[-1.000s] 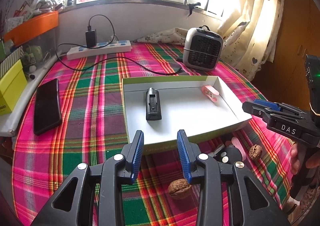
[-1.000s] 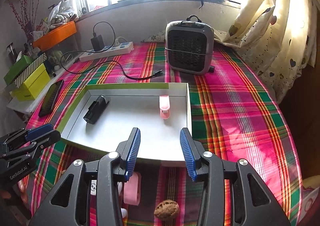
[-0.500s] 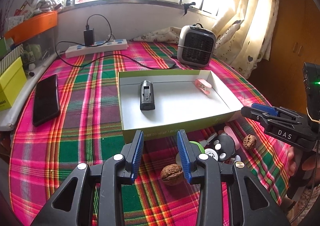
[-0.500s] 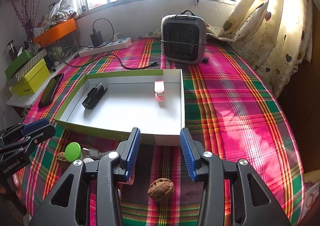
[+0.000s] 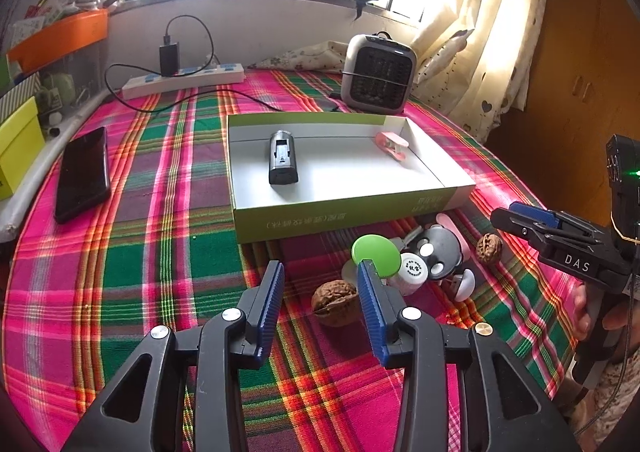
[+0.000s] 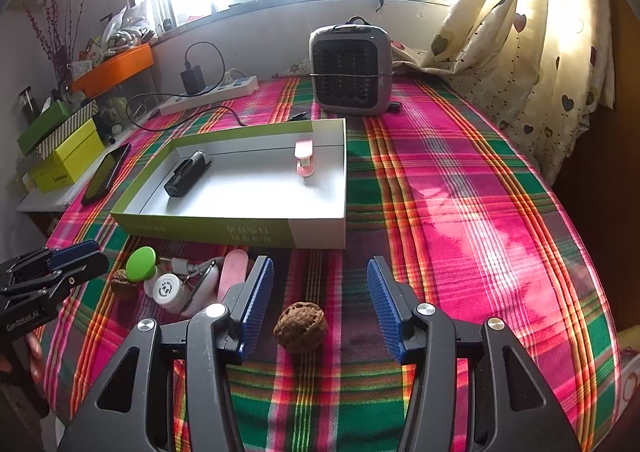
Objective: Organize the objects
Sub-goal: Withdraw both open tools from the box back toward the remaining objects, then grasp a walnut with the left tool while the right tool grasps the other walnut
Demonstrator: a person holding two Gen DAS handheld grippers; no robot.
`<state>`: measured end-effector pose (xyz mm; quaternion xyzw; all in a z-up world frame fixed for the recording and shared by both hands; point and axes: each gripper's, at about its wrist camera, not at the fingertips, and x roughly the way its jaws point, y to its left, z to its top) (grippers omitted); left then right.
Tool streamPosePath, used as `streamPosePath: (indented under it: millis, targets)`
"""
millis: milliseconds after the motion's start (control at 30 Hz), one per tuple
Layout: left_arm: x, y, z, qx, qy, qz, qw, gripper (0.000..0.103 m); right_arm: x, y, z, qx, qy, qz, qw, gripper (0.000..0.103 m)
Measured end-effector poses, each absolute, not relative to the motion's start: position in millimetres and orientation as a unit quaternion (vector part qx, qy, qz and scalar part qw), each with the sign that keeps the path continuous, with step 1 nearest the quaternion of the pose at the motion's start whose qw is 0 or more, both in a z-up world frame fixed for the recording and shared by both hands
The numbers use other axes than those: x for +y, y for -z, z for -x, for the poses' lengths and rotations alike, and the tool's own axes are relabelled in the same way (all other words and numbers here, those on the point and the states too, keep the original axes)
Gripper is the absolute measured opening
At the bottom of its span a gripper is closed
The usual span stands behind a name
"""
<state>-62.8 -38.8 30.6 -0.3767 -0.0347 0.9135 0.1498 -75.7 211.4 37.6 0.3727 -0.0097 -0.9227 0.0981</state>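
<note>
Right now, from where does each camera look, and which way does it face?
Left wrist: on the left gripper, facing down the table to the box; shows its fingers, open, the right gripper and a hand.
Right wrist: on the right gripper, facing a walnut; its fingers open.
Shared: box, heater, walnut.

The print on the box [image 5: 348,218] front is too small to read. In the right wrist view, a gripper finger [image 6: 244,294] hides part of the pink piece [image 6: 231,276], and the heap's black item [image 5: 440,248] stays unidentifiable. The left picture's right edge cuts off the hand [image 5: 600,312].
</note>
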Motion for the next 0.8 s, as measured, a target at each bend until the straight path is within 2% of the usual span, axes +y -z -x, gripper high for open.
streamPosePath:
  millis: [267,433,800]
  targets:
    - [-34.3,-22.3,57.5,-0.031,-0.908,0.383,0.168,0.041,215.7,-28.3,64.3,0.000,0.924,-0.369,0.103,0.051]
    - [-31.9,-17.5,61.0,-0.029,-0.903,0.394,0.170,0.041,215.7,-22.6,63.2,0.001,0.921,-0.376,0.107,0.055]
    - [-32.5,-8.8,67.2,-0.033,-0.896,0.411,0.165,0.041,207.7,-13.8,65.1,0.006,0.914,-0.389,0.118,0.055]
